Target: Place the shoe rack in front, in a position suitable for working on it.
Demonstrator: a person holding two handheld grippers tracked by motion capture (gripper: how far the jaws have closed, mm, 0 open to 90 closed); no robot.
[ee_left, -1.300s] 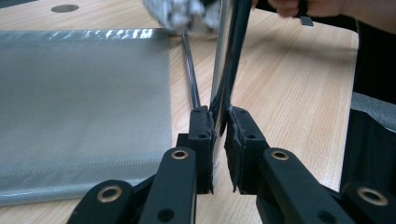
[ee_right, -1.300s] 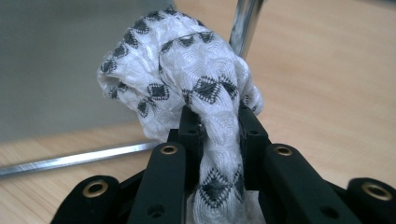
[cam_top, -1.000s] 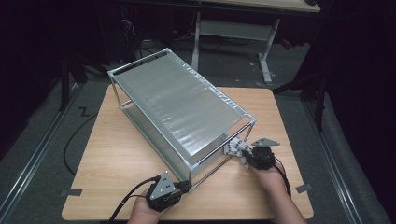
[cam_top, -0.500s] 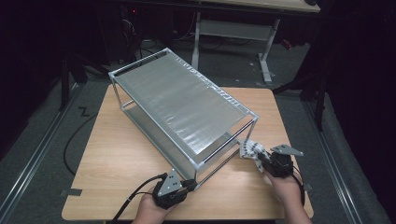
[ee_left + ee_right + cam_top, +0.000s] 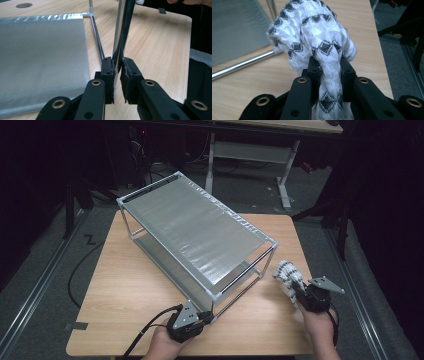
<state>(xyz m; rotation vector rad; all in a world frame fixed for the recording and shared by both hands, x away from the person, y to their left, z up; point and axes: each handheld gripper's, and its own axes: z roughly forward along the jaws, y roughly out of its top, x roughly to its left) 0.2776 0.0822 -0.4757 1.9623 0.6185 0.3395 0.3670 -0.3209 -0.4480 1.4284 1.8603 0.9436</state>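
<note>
A two-tier metal rack (image 5: 197, 227) with grey fabric shelves stands slantwise on the wooden table (image 5: 125, 285). My left gripper (image 5: 206, 318) is shut on the rack's near corner post (image 5: 122, 37), its pads pressed on the chrome tube (image 5: 212, 306). At the right, my right gripper (image 5: 295, 292) is shut on a bunched white cloth with black diamond marks (image 5: 287, 274), held just off the rack's near right end. In the right gripper view the cloth (image 5: 317, 37) bulges above the jaws and hides what lies past it.
The rack's lower rail (image 5: 244, 63) lies close to the held cloth. The table's right edge (image 5: 305, 270) is near the right hand, with dark floor beyond. A desk frame (image 5: 250, 155) stands behind the table. A cable (image 5: 145, 332) trails from the left gripper.
My right gripper has drawn away from the rack toward the table's right edge and risen a little, with the cloth in it. The left gripper has stayed on the post.
</note>
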